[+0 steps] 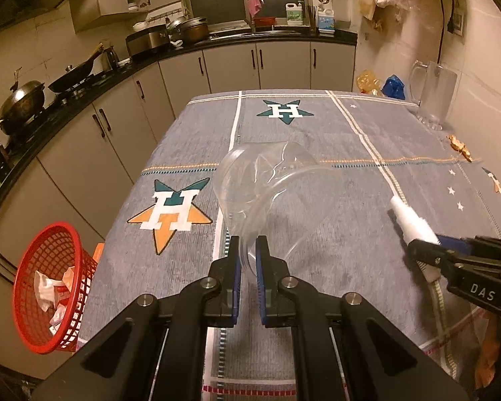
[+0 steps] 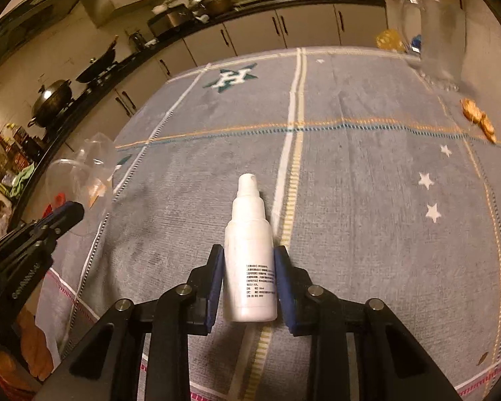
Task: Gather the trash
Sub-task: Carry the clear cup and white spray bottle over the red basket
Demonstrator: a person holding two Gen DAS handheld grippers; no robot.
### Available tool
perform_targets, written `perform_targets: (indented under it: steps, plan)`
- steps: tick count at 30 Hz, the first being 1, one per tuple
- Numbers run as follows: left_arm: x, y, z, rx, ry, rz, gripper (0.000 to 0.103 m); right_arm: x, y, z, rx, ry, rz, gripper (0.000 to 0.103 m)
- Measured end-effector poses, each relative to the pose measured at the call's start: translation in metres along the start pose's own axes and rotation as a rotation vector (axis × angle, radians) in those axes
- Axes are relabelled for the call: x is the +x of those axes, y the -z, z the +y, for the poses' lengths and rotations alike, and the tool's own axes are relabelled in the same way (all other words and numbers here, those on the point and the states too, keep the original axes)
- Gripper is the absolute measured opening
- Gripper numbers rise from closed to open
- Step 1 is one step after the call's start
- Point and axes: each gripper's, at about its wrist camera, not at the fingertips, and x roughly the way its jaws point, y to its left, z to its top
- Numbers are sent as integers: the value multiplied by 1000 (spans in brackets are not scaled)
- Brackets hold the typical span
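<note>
Pointing steeply down over the table (image 1: 317,127), the left gripper (image 1: 247,250) is clamped on the rim of a clear plastic cup (image 1: 267,183) jutting ahead of it. Beside it, the right gripper (image 2: 248,260), angled down too, pinches a white spray bottle (image 2: 248,250) whose nozzle points forward. A red basket (image 1: 46,284) sits down left.

dim warm yellow light, fisheye-bent edges, dark corners, slight blur

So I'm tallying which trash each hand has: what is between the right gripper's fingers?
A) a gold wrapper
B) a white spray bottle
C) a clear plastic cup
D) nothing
B: the right gripper has its pads on either side of the white spray bottle, while the clear cup is pinched by the left gripper.
</note>
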Motion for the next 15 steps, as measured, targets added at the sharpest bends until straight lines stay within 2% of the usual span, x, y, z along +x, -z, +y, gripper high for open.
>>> perform_targets:
  steps: [4,15]
  plan:
    - [1,4,0,-4,-2,6,8,-7,0,11,-52,1,-41,33]
    - [1,13,10,-31,-28,25,8,-17,12,46,-223,103,-121,33]
